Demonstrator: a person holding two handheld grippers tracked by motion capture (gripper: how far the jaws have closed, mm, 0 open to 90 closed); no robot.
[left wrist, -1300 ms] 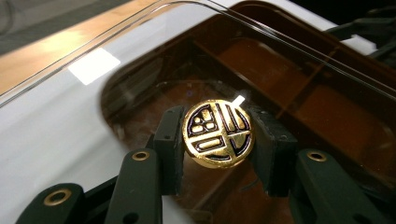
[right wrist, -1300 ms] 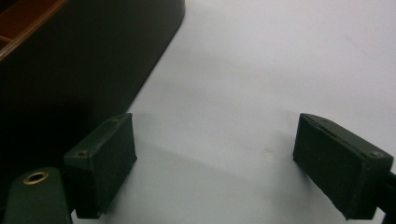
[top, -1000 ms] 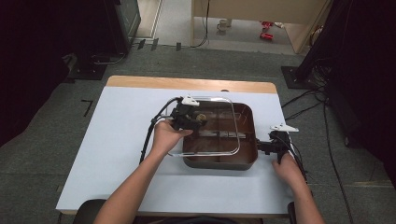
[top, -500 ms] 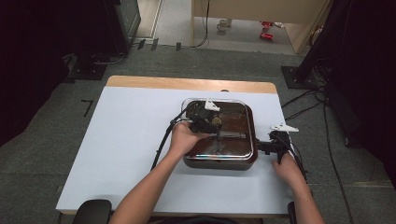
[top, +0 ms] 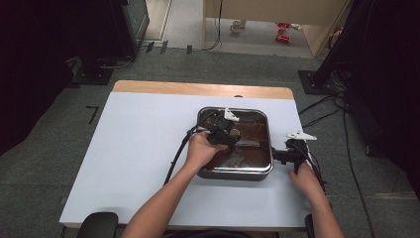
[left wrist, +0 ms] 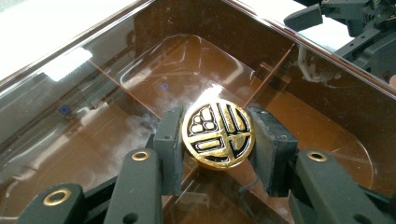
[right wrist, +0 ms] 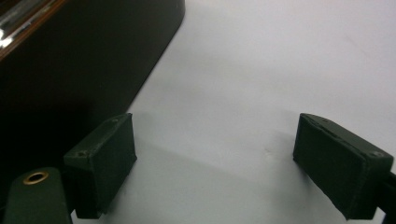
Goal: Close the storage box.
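Left tool is gripping the gold knob of the glass lid over the pan; right tool is resting released on the bench.

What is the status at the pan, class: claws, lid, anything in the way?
Left claw shut on gold lid knob, glass lid sitting on brown pan. Right claw open, empty, on the table beside the pan. Nothing in the way.

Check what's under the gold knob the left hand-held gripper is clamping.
Under the gold knob lies a clear glass lid, held by the left hand-held gripper. Through it shows the brown pan interior, apparently empty. The knob hides its own mount.
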